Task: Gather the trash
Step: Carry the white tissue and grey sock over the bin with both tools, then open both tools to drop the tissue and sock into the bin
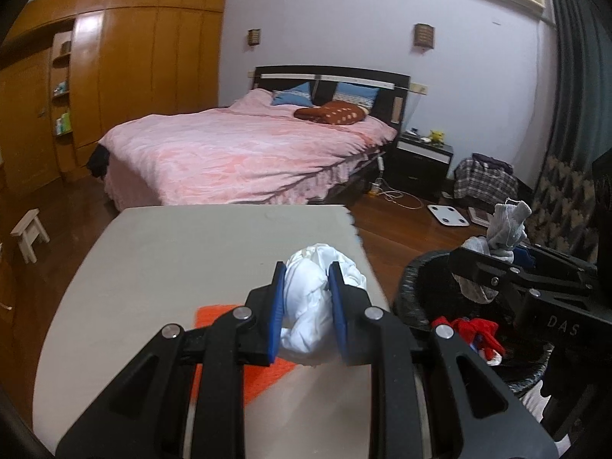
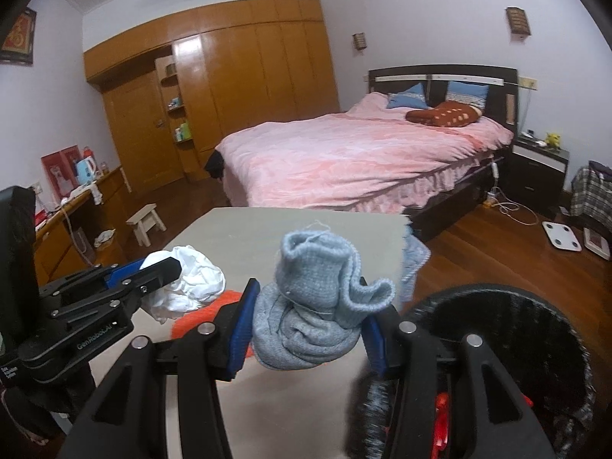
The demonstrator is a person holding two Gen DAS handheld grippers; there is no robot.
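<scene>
— What is seen of the tabletop [image 1: 160, 267]?

— A pale grey surface is shown, with its far right corner frayed. An orange cloth [image 1: 264, 375] is laid flat on it near the front edge. A crumpled white wad [image 1: 310, 306] is seen over that cloth; whether it rests there or is lifted cannot be told.

— And beside it?

— A dark bin [image 2: 535, 325] is placed by the right edge, on the wooden floor [image 2: 497, 244].

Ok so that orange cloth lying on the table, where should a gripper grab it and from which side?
The orange cloth lies flat, half under the left gripper and its white wad. Probably pinch its exposed corner, coming down from above on the left.
</scene>
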